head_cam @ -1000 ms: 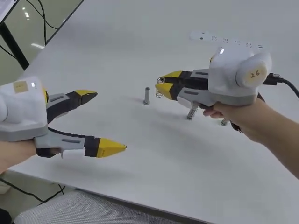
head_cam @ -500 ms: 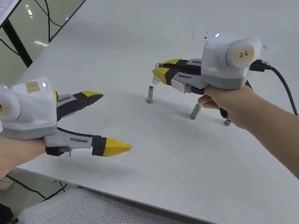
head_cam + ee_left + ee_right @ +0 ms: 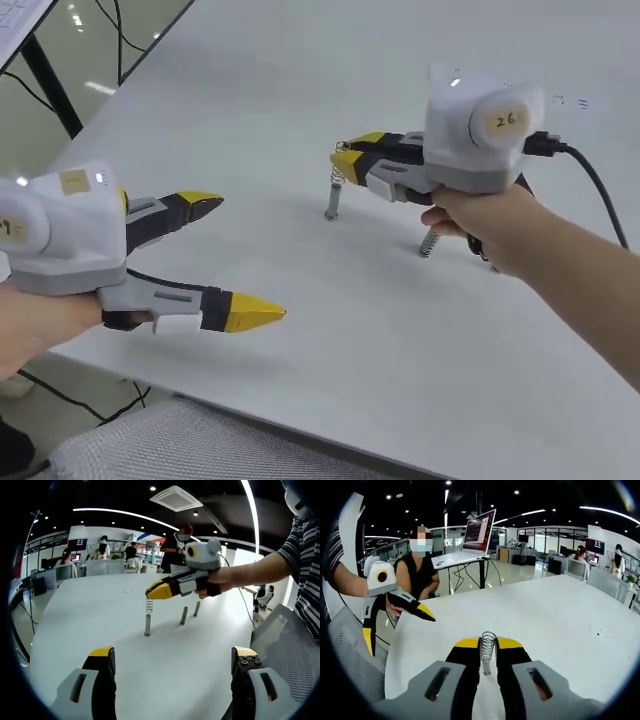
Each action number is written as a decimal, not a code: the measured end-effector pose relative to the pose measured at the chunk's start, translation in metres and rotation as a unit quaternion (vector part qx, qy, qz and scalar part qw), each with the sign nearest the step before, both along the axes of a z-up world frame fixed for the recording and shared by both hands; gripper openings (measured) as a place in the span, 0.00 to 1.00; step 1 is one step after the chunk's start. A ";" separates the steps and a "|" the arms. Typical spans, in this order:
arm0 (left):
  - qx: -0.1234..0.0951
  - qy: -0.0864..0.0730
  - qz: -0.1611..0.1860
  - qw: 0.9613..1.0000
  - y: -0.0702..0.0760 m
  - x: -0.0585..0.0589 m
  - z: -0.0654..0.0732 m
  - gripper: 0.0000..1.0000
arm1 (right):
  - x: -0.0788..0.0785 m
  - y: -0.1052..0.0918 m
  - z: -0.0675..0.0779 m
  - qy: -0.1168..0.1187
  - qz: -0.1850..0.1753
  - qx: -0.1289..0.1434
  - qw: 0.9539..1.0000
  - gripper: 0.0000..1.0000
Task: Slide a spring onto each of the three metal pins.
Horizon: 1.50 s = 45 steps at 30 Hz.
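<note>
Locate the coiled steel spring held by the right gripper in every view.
Head view: centre, coiled steel spring hanging from yellow-tipped right gripper, above upright grey metal pin.
Left gripper view: spring centre-left, over that pin.
Right gripper view: spring bottom centre, between the jaws.
Shared landmark: the gripper's yellow tips.

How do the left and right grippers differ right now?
The left gripper has its jaws wide open and holds nothing; the right gripper is shut on a spring. The left gripper hovers near the near edge of the table, away from the work; the right gripper holds the spring upright just above the bare pin. Both have black jaws with yellow tips and white housings.
</note>
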<state>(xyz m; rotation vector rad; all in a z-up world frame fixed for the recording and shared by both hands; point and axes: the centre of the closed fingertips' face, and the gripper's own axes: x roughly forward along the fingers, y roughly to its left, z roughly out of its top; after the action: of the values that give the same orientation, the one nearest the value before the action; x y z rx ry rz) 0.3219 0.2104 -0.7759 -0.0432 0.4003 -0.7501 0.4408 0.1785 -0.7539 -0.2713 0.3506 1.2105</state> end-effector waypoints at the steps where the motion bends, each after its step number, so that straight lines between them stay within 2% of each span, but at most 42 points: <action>1: 0.001 0.000 0.001 1.000 0.000 0.000 0.000 0.96 | 0.000 0.000 -0.001 0.001 -0.001 0.001 1.000 0.13; 12: 0.002 0.001 0.006 1.000 0.005 0.000 0.000 0.95 | 0.001 0.000 -0.011 0.011 -0.002 -0.003 1.000 0.13; 18: 0.004 0.001 0.007 1.000 0.006 0.000 0.000 0.95 | -0.001 0.000 -0.018 0.007 0.002 -0.011 1.000 0.13; 32: 0.004 0.002 0.008 1.000 0.003 0.002 0.000 0.94 | -0.006 -0.001 -0.054 -0.007 0.005 -0.080 0.997 0.13; 37: 0.003 0.005 0.008 1.000 0.003 -0.001 -0.001 0.94 | -0.008 -0.002 -0.068 0.001 0.002 -0.101 0.995 0.13; 39: 0.004 0.004 0.008 1.000 0.003 -0.001 -0.002 0.94 | -0.007 -0.001 -0.067 0.001 0.002 -0.093 0.996 0.13; 45: 0.003 0.005 0.009 1.000 0.003 0.000 -0.003 0.94 | -0.007 -0.002 -0.068 0.012 -0.005 -0.092 0.996 0.13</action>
<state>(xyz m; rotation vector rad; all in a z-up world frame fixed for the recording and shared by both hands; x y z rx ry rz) 0.3215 0.2131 -0.7785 -0.0451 0.4114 -0.7317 0.4336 0.1770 -0.8217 -0.4143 0.4857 1.1744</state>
